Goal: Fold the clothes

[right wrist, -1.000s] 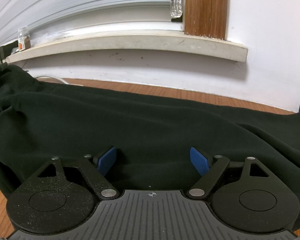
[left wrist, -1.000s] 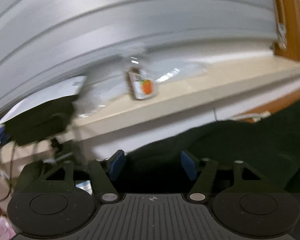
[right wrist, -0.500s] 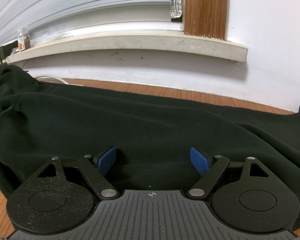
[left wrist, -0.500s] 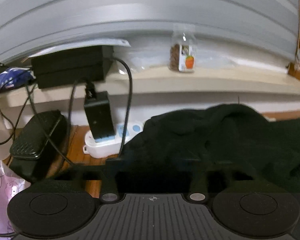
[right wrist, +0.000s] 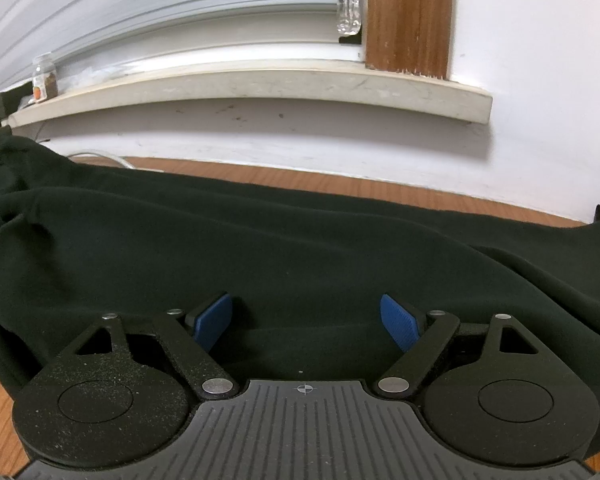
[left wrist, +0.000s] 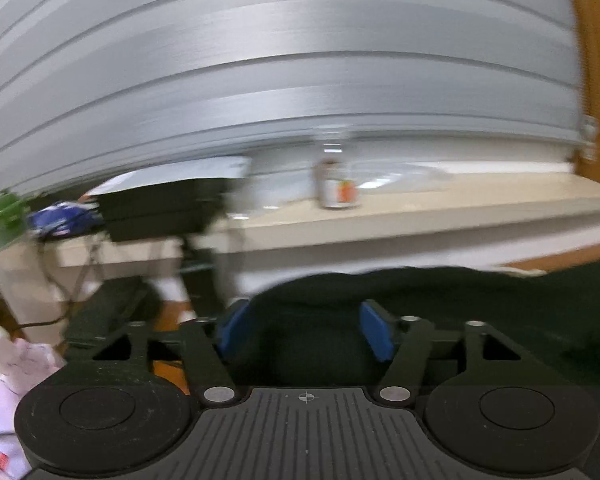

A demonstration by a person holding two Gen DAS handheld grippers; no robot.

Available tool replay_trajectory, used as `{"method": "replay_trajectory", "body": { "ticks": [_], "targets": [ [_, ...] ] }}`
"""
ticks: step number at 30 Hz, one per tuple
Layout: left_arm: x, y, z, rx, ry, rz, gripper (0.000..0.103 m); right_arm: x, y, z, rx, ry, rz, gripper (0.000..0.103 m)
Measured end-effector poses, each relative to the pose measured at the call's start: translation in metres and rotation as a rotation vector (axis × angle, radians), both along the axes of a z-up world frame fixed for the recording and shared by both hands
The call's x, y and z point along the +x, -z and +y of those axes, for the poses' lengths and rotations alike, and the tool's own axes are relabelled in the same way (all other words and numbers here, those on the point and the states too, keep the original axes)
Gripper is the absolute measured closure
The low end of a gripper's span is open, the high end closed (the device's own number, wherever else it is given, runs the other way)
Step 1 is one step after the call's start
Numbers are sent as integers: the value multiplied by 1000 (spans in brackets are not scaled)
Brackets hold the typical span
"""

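1. A dark green garment (right wrist: pixel 284 248) is seen spread across the wooden worktop (right wrist: pixel 340 184), w/ soft folds running left to right; its left end is bunched up near the wall. In the left wrist view the same garment (left wrist: pixel 480 304) fills the lower right, a raised hump of cloth at centre.
2. The right gripper (right wrist: pixel 307 322) is held low over the cloth, jaws wide; the blue pads (right wrist: pixel 214 322) are set well apart, fabric lying between and under them but not pinched.
3. The left gripper (left wrist: pixel 303 330) is placed at the garment's bunched end; its jaws are opening, cloth is seen between the blue pads (left wrist: pixel 374 334), not pressed by them. This view is blurred.
4. Behind the garment a pale ledge (right wrist: pixel 260 84) runs along the white wall, w/ a small jar (right wrist: pixel 44 80) w/ an orange label on it, also seen in the left view (left wrist: pixel 336 188).
5. Above the ledge, grey slatted blinds (left wrist: pixel 280 60) are seen, bordered by a wooden frame (right wrist: pixel 408 16).
6. At far left of the left view: a black box (left wrist: pixel 160 208) on the ledge, cables (left wrist: pixel 80 276) hanging below, a green item (left wrist: pixel 0 220) and pale patterned material (left wrist: pixel 4 392) at the edge; details can't be told through blur.
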State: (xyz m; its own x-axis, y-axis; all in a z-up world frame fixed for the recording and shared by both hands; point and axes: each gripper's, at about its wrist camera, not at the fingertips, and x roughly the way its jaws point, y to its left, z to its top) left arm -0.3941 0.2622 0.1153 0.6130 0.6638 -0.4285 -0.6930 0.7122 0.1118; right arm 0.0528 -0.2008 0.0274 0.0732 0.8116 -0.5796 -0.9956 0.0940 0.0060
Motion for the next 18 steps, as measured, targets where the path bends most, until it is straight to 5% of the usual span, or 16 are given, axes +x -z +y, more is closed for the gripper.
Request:
{"method": "replay_trajectory", "body": {
  "ticks": [5,8,11,18],
  "targets": [
    [31,17,-61,-25,171,-29,27,-2,-1,-4,25,19,-30,19],
    [49,28,-87,-44,253,-17,27,-9,-7,-16,68,3,9,38],
    [61,34,-107,-49,292,-13,27,-29,-14,-30,88,-42,3,45],
    [77,47,-146,-26,345,3,24,-86,-24,-57,109,-169,10,45]
  ]
}}
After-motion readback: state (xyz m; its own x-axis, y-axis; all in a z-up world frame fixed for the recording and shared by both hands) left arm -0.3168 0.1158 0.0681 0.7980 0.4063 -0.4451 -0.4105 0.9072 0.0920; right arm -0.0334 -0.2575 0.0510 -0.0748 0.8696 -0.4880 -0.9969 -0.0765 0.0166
